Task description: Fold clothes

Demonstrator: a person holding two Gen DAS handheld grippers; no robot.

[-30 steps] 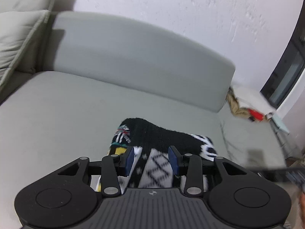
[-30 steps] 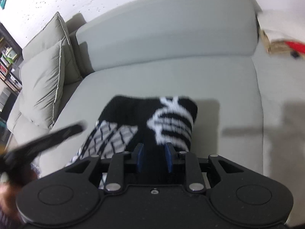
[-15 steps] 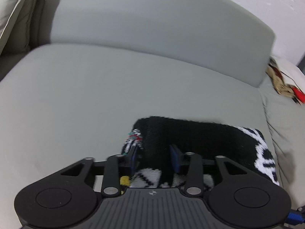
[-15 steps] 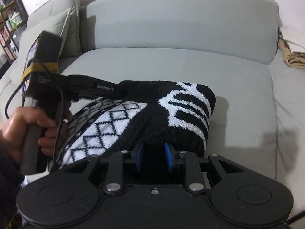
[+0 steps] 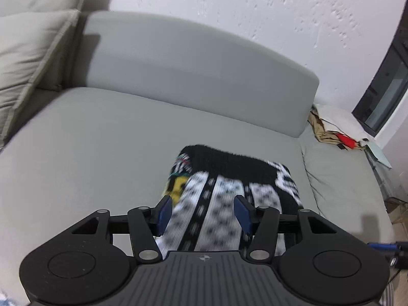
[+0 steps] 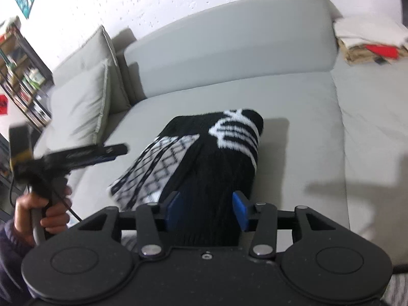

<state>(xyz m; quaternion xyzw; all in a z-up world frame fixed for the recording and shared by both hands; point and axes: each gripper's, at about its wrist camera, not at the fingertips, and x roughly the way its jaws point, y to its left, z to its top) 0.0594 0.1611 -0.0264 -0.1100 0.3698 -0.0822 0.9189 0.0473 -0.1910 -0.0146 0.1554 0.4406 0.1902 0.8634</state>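
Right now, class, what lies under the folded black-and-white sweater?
The folded sweater rests on the grey sofa seat cushion. Bare cushion shows all around it; whatever sits directly beneath the knit is covered.

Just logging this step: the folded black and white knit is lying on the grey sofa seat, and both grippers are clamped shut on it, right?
Not quite. The folded knit does lie on the grey sofa seat, but neither gripper is clamped on it. The left gripper and right gripper both have their jaws spread wide, as each wrist view shows.
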